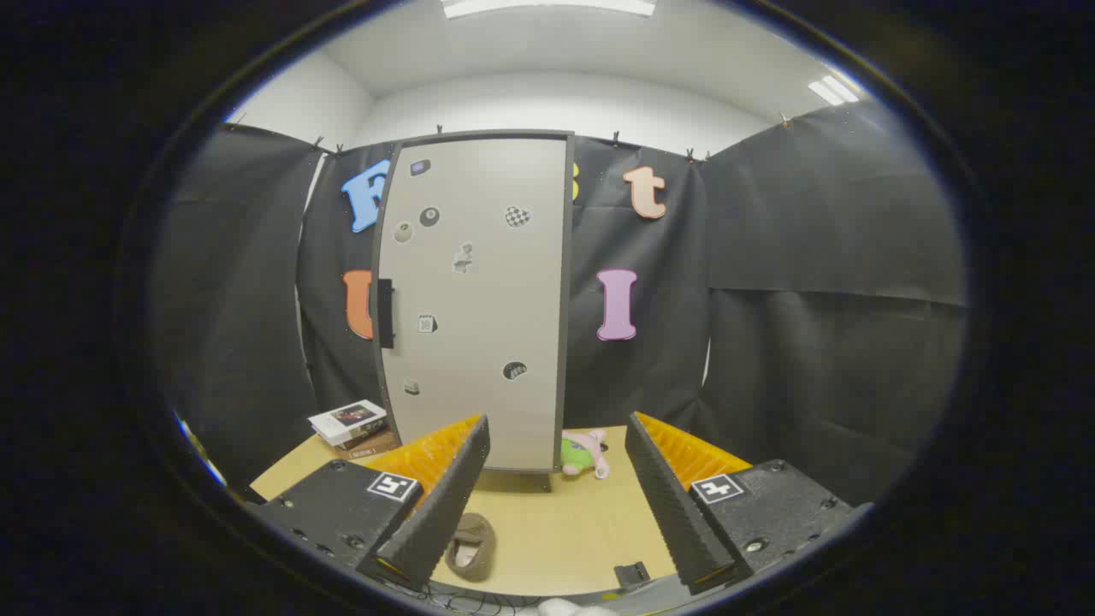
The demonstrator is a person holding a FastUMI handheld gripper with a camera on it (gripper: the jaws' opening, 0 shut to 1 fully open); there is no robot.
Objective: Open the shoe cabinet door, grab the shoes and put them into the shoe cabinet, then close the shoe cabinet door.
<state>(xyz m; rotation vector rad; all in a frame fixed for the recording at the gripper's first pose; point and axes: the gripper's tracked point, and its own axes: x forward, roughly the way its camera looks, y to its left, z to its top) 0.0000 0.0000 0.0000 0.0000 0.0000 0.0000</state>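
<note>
Gripper (pixel 556 488) spread wide over a wooden table (pixel 565 530), gripping nothing, with the shoe cabinet (pixel 475 299) standing upright beyond its fingers.

We see the cabinet's tall, flat, pale door shut, edged in a dark frame, dotted with small stickers, a dark handle (pixel 386 313) on its left edge; what it contains we cannot tell. We note a soft brownish shoe (pixel 472 546) lying on the table between the fingers, beside the left one, long axis running roughly toward the cabinet. A pink-and-green plush toy (pixel 584 453) sits at the cabinet's right foot; stacked books (pixel 351 425) lie at its left.
</note>
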